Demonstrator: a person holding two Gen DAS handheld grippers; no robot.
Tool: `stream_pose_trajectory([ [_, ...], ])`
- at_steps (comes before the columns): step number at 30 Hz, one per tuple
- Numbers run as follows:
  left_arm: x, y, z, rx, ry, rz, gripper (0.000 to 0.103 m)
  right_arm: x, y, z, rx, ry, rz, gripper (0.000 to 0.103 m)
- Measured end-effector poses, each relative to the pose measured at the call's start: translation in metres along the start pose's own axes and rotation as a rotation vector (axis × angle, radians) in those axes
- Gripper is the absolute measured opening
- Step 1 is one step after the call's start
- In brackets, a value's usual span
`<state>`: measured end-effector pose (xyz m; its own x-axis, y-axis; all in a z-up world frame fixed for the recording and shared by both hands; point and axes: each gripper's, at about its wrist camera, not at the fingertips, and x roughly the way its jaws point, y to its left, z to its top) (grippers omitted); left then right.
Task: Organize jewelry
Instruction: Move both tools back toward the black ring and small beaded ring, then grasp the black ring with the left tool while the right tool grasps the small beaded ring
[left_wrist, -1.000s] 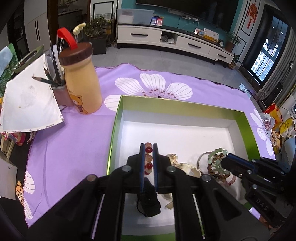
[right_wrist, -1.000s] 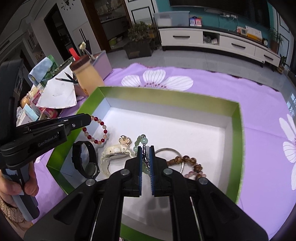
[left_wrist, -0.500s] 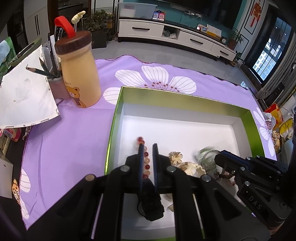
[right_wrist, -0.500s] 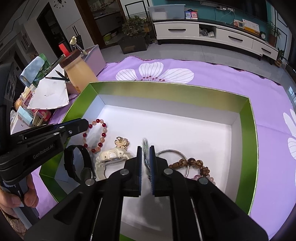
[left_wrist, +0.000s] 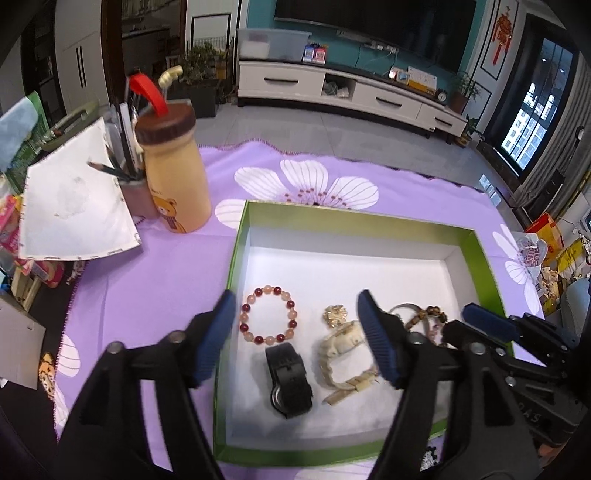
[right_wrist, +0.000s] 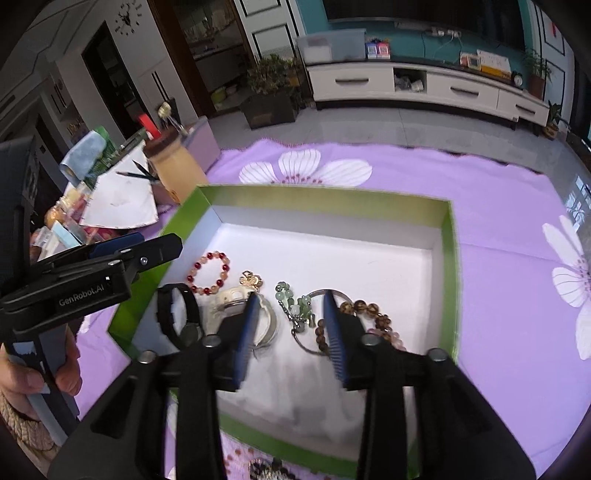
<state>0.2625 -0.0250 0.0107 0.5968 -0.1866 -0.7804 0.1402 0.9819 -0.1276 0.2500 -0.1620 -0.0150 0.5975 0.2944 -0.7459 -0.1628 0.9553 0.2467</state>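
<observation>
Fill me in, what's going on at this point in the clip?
A person holding a gripper in each hand is sorting jewelry into a green-walled box. Both sets of jaws have just been opening. The left gripper stands open above the red beaded bracelet, and the right gripper stands open above the green bead bracelet; neither grips anything. A black watch, cream watch, gold flower brooch and brown bead bracelet also lie in the box.

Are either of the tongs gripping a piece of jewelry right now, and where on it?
No. Both have just been opening and hold nothing: the left tongs stand wide above the red bead bracelet, the right tongs above the green bead bracelet.
</observation>
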Motion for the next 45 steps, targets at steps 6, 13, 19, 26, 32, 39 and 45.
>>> stream_pose_trajectory([
  [6,-0.035,-0.003,-0.016,-0.005,-0.038,-0.014,0.093,-0.049,-0.002,-0.02,-0.011,-0.077,0.004,0.063],
  [13,-0.07,-0.004,-0.054,-0.017,-0.063,-0.042,0.101,-0.096,-0.003,-0.058,-0.036,-0.127,-0.003,0.071],
  [19,-0.084,-0.007,-0.099,-0.038,-0.062,-0.07,0.101,-0.102,0.012,-0.104,-0.116,-0.076,-0.003,0.071],
  [26,-0.079,-0.014,-0.151,0.001,-0.03,-0.045,0.101,-0.069,0.029,-0.153,-0.16,0.036,-0.02,0.071],
  [32,-0.069,-0.007,-0.177,-0.012,0.048,-0.067,0.101,-0.043,0.028,-0.166,-0.143,0.074,-0.012,0.071],
  [39,-0.059,-0.002,-0.188,-0.001,0.074,-0.079,0.101,-0.024,0.035,-0.16,-0.183,0.078,-0.014,0.056],
  [45,-0.054,0.012,-0.187,-0.074,0.083,-0.107,0.101,-0.006,0.038,-0.151,-0.185,0.087,-0.011,0.04],
])
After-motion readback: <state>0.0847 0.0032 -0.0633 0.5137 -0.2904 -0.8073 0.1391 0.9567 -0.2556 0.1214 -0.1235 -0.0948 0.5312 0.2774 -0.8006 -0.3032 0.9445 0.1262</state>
